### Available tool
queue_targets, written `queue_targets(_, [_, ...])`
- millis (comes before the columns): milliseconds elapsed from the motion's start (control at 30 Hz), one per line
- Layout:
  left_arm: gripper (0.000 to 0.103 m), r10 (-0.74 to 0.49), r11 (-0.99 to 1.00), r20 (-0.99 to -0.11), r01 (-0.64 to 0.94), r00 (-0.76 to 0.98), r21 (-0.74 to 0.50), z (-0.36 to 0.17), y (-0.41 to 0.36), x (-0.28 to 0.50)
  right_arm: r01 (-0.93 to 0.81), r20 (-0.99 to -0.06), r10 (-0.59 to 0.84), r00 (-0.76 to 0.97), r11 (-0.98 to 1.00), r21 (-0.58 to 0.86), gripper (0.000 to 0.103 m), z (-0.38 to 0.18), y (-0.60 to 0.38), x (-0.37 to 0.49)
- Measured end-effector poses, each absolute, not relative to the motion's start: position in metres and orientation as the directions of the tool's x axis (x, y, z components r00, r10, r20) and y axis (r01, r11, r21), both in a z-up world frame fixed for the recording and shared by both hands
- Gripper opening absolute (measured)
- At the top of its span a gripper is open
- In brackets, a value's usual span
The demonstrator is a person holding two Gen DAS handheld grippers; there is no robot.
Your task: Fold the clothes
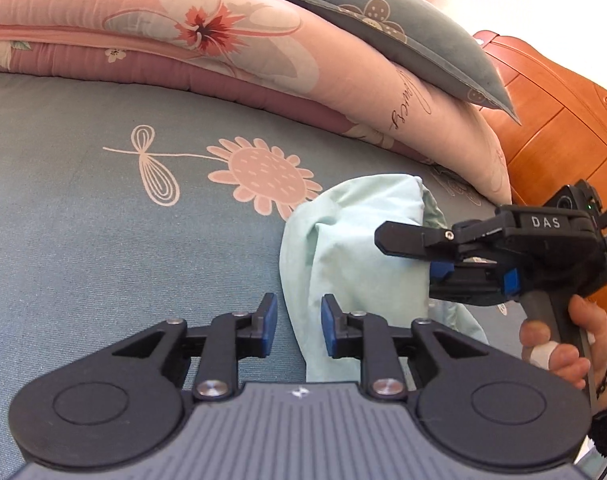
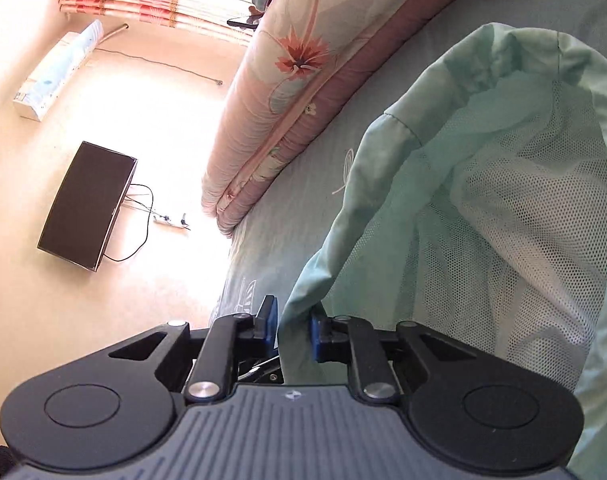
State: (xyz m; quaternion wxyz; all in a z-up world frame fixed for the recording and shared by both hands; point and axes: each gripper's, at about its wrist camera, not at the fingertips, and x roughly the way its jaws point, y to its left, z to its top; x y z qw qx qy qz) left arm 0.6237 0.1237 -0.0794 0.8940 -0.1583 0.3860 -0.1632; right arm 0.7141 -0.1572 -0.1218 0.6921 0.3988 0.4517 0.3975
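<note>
A mint green garment (image 1: 355, 240) with a white mesh lining (image 2: 523, 240) lies bunched on the blue-grey bed sheet (image 1: 103, 260). My left gripper (image 1: 299, 328) is open. The garment's edge runs down between its blue pads (image 1: 268, 328), close to the right one, and the left pad is clear of the cloth. My right gripper (image 1: 415, 260) comes in from the right in a person's hand (image 1: 555, 340). In the right wrist view the right gripper (image 2: 293, 328) is shut on a fold of the garment (image 2: 483, 140), which rises from its jaws.
A folded pink floral quilt (image 1: 183, 40) and a grey pillow (image 1: 383, 28) lie along the far side of the bed. The orange wooden headboard (image 1: 563, 120) is at the right. Beyond the bed's edge are a dark screen (image 2: 87, 204) and an air conditioner (image 2: 59, 72).
</note>
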Motion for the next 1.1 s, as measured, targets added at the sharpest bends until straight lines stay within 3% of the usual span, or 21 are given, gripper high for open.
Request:
queue_targets(67, [0.026, -0.414, 0.892, -0.612, 0.167, 0.674, -0.420, -0.074, 0.126, 0.618, -0.183, -0.244, 0.935, 0.257, 0.295, 0.938, 0.019, -0.122, -0.156, 0.719])
queue_targets(100, [0.033, -0.413, 0.888, -0.602, 0.153, 0.684, -0.434, -0.074, 0.128, 0.615, -0.203, -0.227, 0.943, 0.245, 0.279, 0.939, 0.020, -0.120, -0.150, 0.721])
queue_targets(167, [0.040, -0.406, 0.879, -0.588, 0.125, 0.700, -0.460, -0.075, 0.132, 0.612, -0.262, -0.279, 0.934, 0.223, 0.333, 0.906, 0.026, -0.116, -0.134, 0.726])
queue_targets(233, [0.041, -0.388, 0.885, -0.605, 0.096, 0.695, -0.456, -0.079, 0.133, 0.611, -0.251, -0.383, 0.896, 0.226, 0.433, 0.866, 0.042, -0.122, -0.124, 0.732])
queue_targets(467, [0.041, -0.388, 0.885, -0.620, 0.087, 0.682, -0.458, -0.085, 0.140, 0.604, -0.305, -0.431, 0.828, 0.359, 0.541, 0.784, 0.042, -0.088, -0.178, 0.687])
queue_targets(533, [0.041, -0.406, 0.875, -0.621, 0.090, 0.670, -0.475, -0.087, 0.140, 0.604, -0.309, -0.515, 0.747, 0.420, 0.651, 0.693, 0.034, -0.085, -0.184, 0.687])
queue_targets(600, [0.041, -0.428, 0.865, -0.611, 0.107, 0.666, -0.490, -0.085, 0.137, 0.603, -0.308, -0.601, 0.659, 0.453, 0.748, 0.588, 0.011, -0.087, -0.181, 0.694])
queue_targets(767, [0.041, -0.446, 0.862, -0.570, 0.159, 0.690, -0.481, -0.070, 0.122, 0.596, -0.425, -0.643, 0.671, 0.370, 0.738, 0.525, 0.009, -0.106, -0.126, 0.724])
queue_targets(1000, [0.042, -0.437, 0.869, -0.599, 0.143, 0.670, -0.474, -0.075, 0.119, 0.592, -0.463, -0.654, 0.668, 0.356, 0.734, 0.497, 0.004, -0.139, -0.063, 0.764])
queue_targets(1100, [0.042, -0.434, 0.876, -0.608, 0.154, 0.664, -0.457, -0.079, 0.116, 0.592, -0.459, -0.668, 0.667, 0.331, 0.732, 0.503, 0.008, -0.128, -0.072, 0.758])
